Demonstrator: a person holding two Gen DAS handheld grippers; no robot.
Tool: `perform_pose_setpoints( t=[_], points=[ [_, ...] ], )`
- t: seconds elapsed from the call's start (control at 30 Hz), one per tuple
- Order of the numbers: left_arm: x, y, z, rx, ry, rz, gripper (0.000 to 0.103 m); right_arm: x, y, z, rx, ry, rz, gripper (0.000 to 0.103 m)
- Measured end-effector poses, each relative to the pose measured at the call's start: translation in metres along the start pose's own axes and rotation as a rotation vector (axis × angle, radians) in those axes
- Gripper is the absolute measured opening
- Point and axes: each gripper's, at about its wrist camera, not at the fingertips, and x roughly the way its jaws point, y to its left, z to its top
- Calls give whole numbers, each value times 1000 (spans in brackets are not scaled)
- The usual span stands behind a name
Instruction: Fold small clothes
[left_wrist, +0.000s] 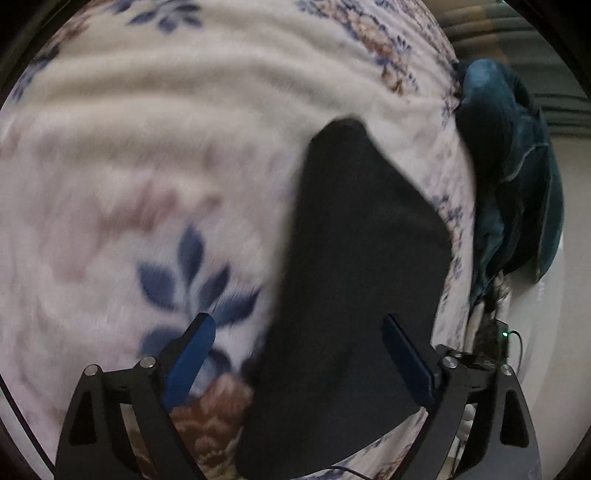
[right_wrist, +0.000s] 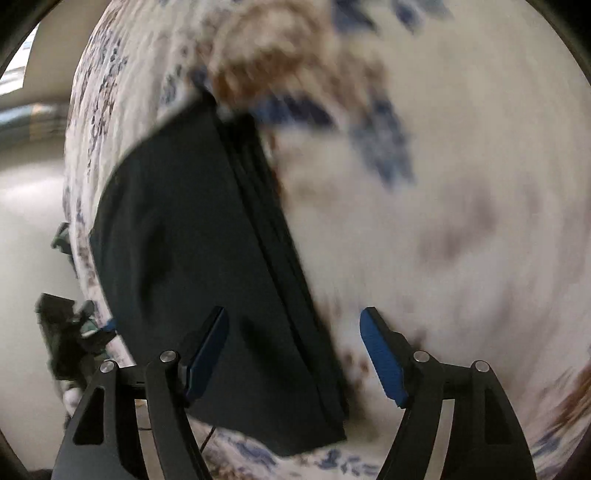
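Both our left gripper (left_wrist: 297, 345) and right gripper (right_wrist: 293, 341) gape wide, empty, above the black garment (left_wrist: 354, 266); closing now, we might pinch the blanket (left_wrist: 147, 147) too.

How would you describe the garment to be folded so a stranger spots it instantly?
Start at the pale floral blanket covering the bed. Near its edge lies the flat black garment. It is plain and dark, unlike the crumpled teal cloth past the edge.

black garment (left_wrist: 354, 266), white blue-brown floral blanket (left_wrist: 147, 166)
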Motion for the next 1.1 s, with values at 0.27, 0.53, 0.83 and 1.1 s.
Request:
perform_pose_setpoints(
  t=[0.27,0.53,0.83,1.1],
  points=[
    [1,-13,-14,34,16,8,92,-28,2,-62,62,-153,58,10],
    [9,-15,-15,74,41,1,92,-33,-22,-65,35,-92,-54,6],
    [38,-13,2,67,51,-121,93,22,-16,9,-6,5,327,74],
    [50,-28,17,89,93,-151,98,57,33,11,-179,110,412,83]
  ],
)
